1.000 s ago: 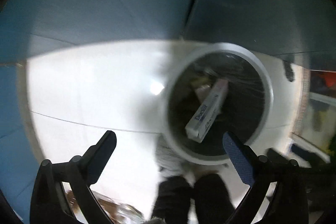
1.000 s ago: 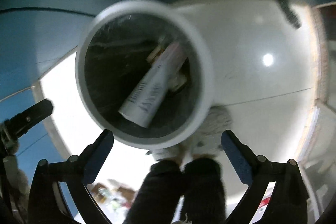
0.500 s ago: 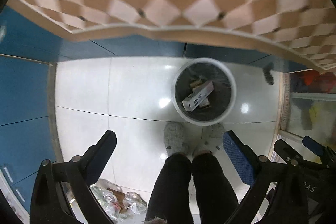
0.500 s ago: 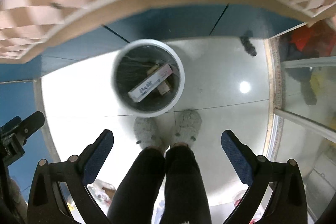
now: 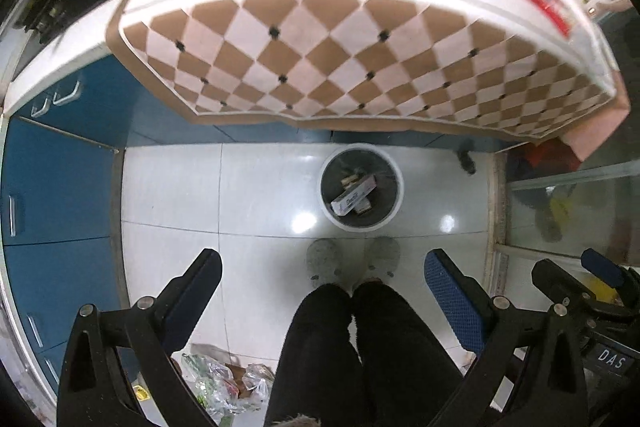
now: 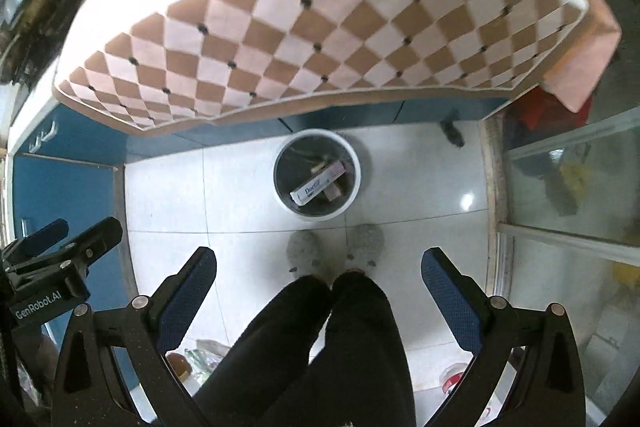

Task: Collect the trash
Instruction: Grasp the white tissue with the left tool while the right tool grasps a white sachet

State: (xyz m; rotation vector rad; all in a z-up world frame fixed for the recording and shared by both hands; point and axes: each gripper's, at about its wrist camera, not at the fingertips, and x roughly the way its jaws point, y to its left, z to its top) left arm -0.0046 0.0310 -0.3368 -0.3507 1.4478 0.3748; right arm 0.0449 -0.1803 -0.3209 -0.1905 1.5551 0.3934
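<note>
Both grippers hang high over the glossy white tiled floor (image 5: 172, 195), looking down past the person's black-trousered legs (image 6: 320, 339) and grey slippers (image 6: 304, 251). The left gripper (image 5: 320, 291) has its fingers spread wide with nothing between them, and the right gripper (image 6: 318, 287) is just the same, empty and wide apart.

The round white waste bin with a dark liner (image 5: 361, 151) stands on the floor just beyond the slippers, below the near edge of the worktop covered in a brown-and-white checked cloth (image 5: 360, 55). Inside it lies a long white cardboard box with blue lettering (image 5: 354, 199), propped over smaller brownish scraps.

That box looks disposed of, so this reads as the pause between drops. More litter seems to remain: crumpled clear plastic bags (image 5: 216, 383) lie on the floor near the left, behind the legs, and blurred items sit on the far worktop. The next move calls for turning toward one of these, lowering an open gripper over it and closing.
</note>
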